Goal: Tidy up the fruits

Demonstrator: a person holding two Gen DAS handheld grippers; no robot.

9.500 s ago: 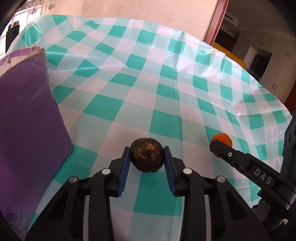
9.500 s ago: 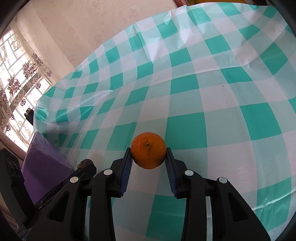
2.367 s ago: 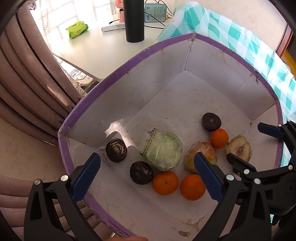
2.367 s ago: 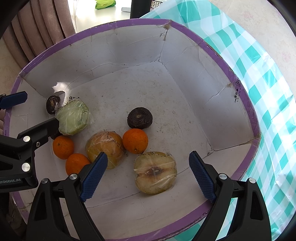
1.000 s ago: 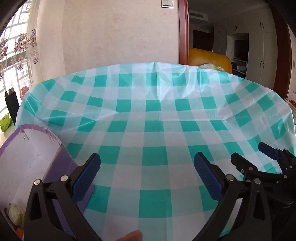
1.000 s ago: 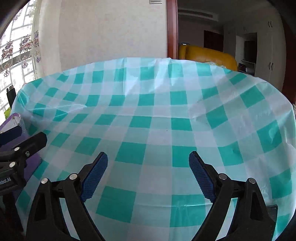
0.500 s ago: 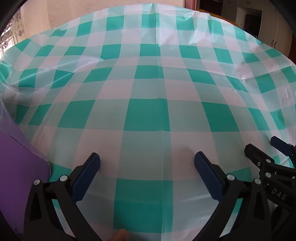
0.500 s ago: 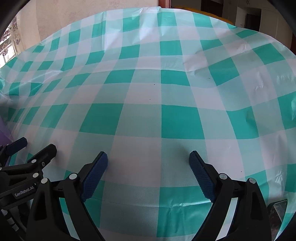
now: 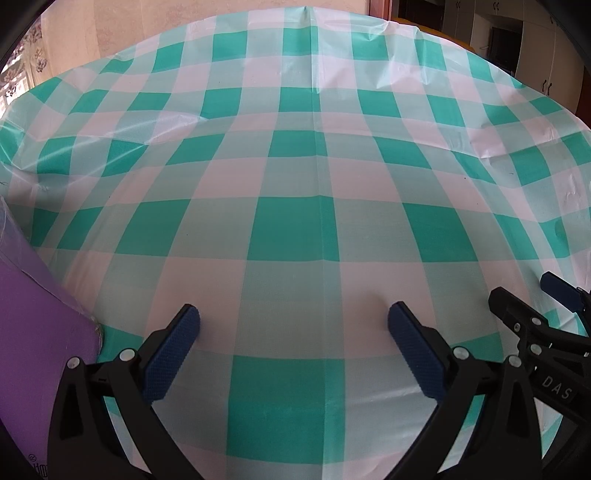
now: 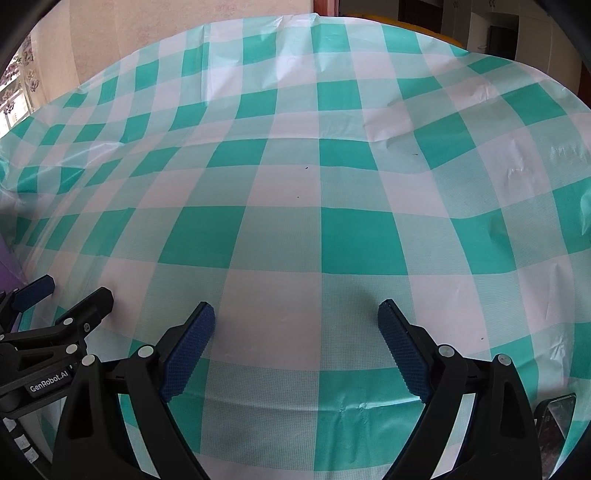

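Note:
My left gripper (image 9: 293, 319) is open and holds nothing, low over the green-and-white checked tablecloth (image 9: 295, 166). My right gripper (image 10: 296, 314) is open and holds nothing as well, over the same cloth (image 10: 332, 177). The two grippers sit side by side: the right one (image 9: 543, 295) shows at the right edge of the left wrist view, and the left one (image 10: 62, 295) at the left edge of the right wrist view. The purple box (image 9: 33, 332) stands at the left; only its outer wall shows. No fruit is in view.
A dark phone-like object (image 10: 557, 413) lies at the table's near right edge. Beyond the table are a pale wall (image 9: 110, 26), a doorway and cabinets (image 9: 498, 33). The cloth has creases toward the right (image 10: 491, 229).
Both grippers, shut on a dark fruit and an orange at first, let them go in the purple box and came back open over the table. In the last half second they hardly moved.

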